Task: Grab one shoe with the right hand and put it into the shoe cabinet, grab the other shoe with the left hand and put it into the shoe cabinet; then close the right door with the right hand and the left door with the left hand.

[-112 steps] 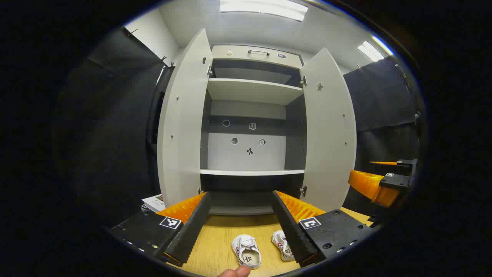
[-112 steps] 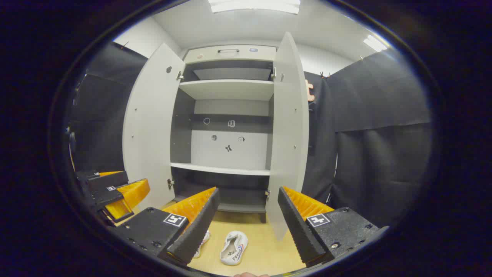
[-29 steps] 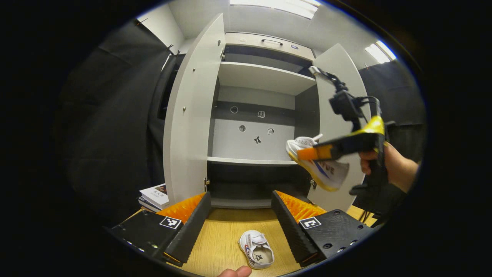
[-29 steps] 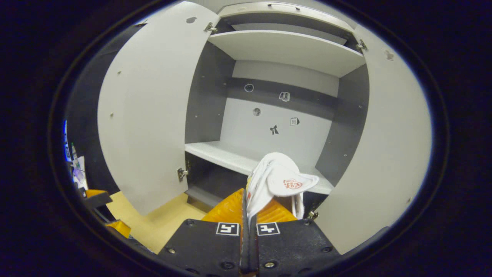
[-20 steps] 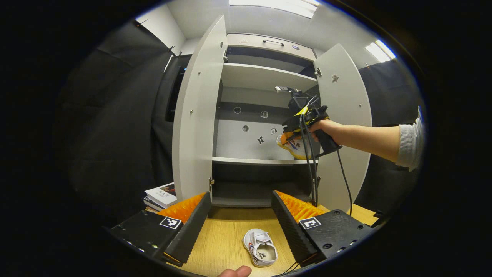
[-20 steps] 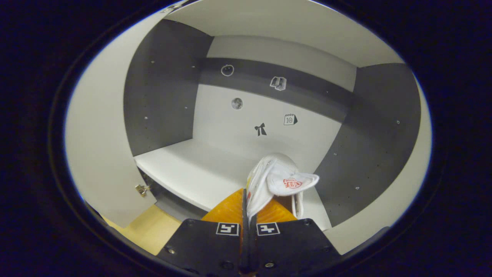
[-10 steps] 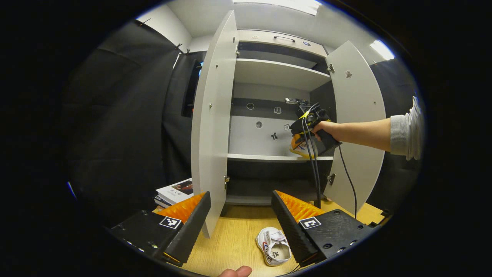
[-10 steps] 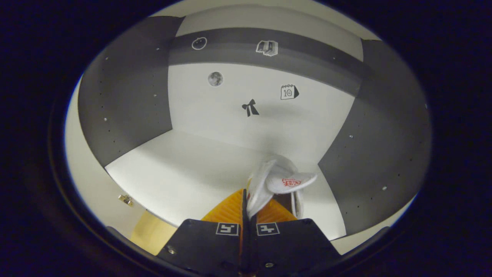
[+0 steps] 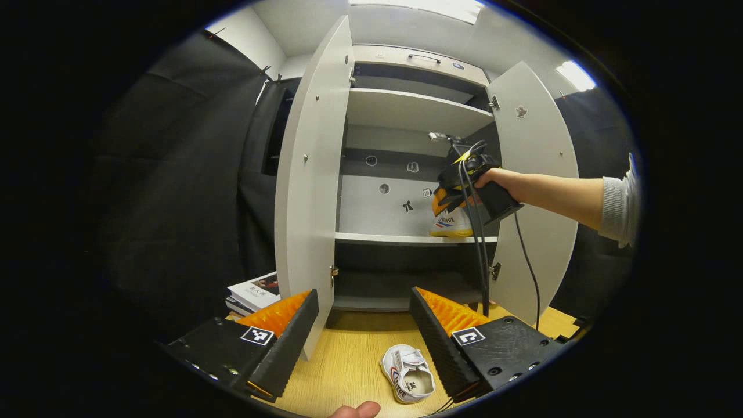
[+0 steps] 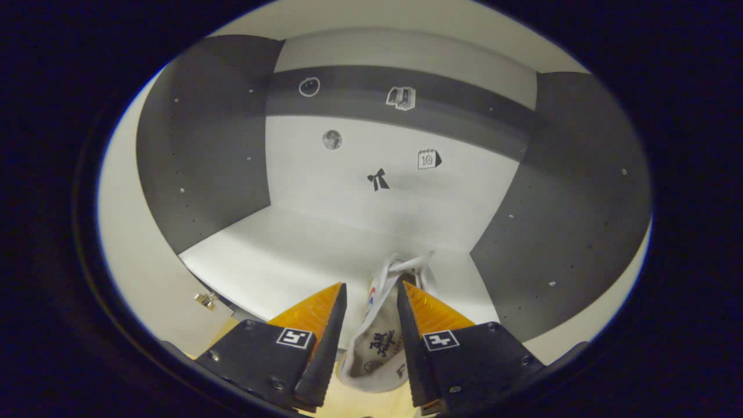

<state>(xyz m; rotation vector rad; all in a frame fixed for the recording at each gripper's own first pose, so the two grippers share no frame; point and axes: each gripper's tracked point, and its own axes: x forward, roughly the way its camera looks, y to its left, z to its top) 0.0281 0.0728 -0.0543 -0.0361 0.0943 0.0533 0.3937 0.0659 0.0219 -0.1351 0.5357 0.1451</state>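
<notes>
The grey shoe cabinet (image 9: 406, 110) stands with its left door (image 9: 307, 174) and right door (image 9: 537, 162) swung open. One white shoe (image 10: 377, 345) rests at the right end of the middle shelf (image 10: 284, 255); the left gripper view has this shoe (image 9: 451, 223) on the shelf too. My right gripper (image 10: 370, 285) is open, its fingers straddling that shoe, and a hand holds it inside the cabinet (image 9: 458, 188). The other white shoe (image 9: 408, 380) lies on the wooden surface (image 9: 348, 366). Above that surface, my left gripper (image 9: 363, 293) is open and holds nothing.
A stack of books (image 9: 252, 290) lies at the foot of the left door. A cable (image 9: 479, 255) hangs from the right gripper down past the shelf. Small stickers dot the cabinet's back wall (image 10: 377, 180). Black cloth walls stand on both sides.
The right gripper carried one shoe from the wooden surface into the cabinet, set it on the middle shelf and opened. The left gripper stayed open and drifted slightly.
</notes>
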